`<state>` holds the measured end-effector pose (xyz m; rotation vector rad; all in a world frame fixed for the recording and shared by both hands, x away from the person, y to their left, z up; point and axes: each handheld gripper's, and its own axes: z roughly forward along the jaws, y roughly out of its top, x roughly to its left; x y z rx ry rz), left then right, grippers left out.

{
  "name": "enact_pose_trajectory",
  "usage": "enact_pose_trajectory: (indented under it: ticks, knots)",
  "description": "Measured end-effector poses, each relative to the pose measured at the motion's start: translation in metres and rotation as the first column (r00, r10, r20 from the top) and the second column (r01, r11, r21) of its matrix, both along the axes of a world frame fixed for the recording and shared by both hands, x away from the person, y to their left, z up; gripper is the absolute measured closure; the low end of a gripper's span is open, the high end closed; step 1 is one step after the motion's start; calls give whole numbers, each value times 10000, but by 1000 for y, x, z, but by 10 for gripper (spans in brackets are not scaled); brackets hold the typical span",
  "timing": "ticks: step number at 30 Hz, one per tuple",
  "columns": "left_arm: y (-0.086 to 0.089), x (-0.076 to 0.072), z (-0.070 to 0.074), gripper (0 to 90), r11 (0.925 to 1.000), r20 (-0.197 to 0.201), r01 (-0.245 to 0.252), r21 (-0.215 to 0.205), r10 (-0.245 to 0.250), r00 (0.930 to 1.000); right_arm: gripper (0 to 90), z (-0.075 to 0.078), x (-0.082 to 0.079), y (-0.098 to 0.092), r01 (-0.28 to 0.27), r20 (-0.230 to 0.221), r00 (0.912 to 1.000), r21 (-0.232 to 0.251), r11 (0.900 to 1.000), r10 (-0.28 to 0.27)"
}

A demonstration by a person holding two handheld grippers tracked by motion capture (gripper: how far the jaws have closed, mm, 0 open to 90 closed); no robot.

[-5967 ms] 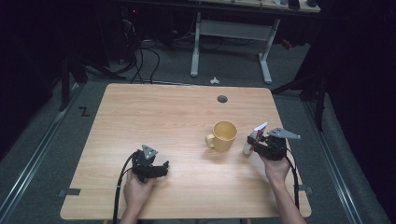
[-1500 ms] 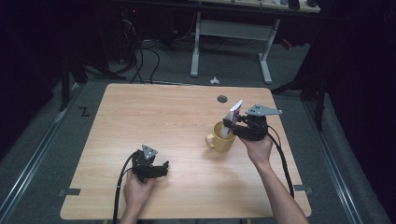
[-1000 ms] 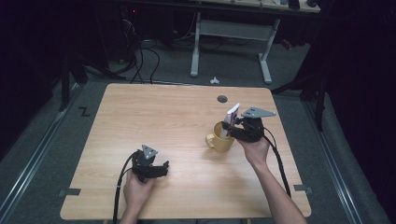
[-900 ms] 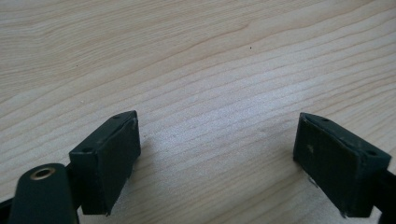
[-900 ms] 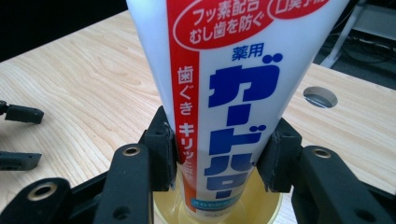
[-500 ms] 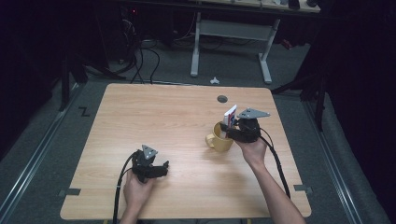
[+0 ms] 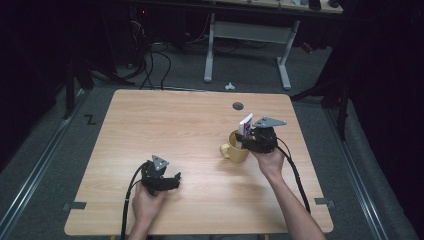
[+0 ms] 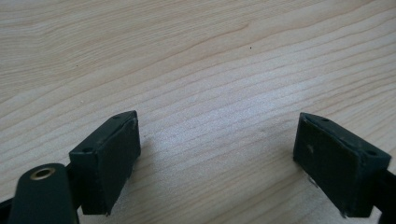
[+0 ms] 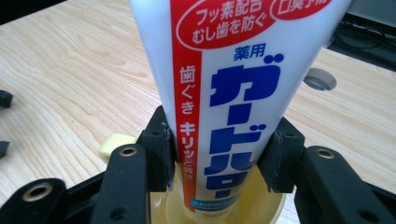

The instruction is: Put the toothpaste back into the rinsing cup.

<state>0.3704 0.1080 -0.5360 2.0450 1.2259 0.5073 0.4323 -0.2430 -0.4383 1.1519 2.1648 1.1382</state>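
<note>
toothpaste tube (image 9: 229, 93) clamped upright between right claw (image 9: 219, 154) jaws, over yellow mug (image 7: 236, 147).

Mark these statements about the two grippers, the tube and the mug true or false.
1. The right gripper is clamped on the white toothpaste tube. True.
2. The tube's lower end is inside the yellow ceramic mug. True.
3. The left gripper grips the mug's handle. False: its jaws stand open over the bare light wooden table.
4. The mug lies tipped on its side. False: it stands upright.
</note>
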Motion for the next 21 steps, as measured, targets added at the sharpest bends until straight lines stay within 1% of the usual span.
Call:
enact_pose_trajectory:
  ticks: [4,6,12,14,19,21]
  knots:
    - [0,0,0,152,10000,-1,-1,-2,1,10000,533,-6,1,-2,156,-163,9997,-18,9999,-156]
    - [0,0,0,152,10000,0,-2,3,2,10000,531,-8,2,-3,181,-199,9996,-72,9998,-182]
    - [0,0,0,152,10000,-1,2,1,-2,10000,527,-15,4,-3,242,-409,9989,-21,9997,-243]
    - [0,0,0,152,10000,0,1,-1,-1,10000,528,-16,6,-2,247,-407,9989,-105,9996,-251]
    - [0,0,0,152,10000,4,-8,-4,8,10000,525,-17,6,-1,216,-381,9990,-27,9998,-217]
    - [0,0,0,152,10000,5,-10,-3,10,10000,524,-18,6,0,205,-377,9991,-110,9997,-209]
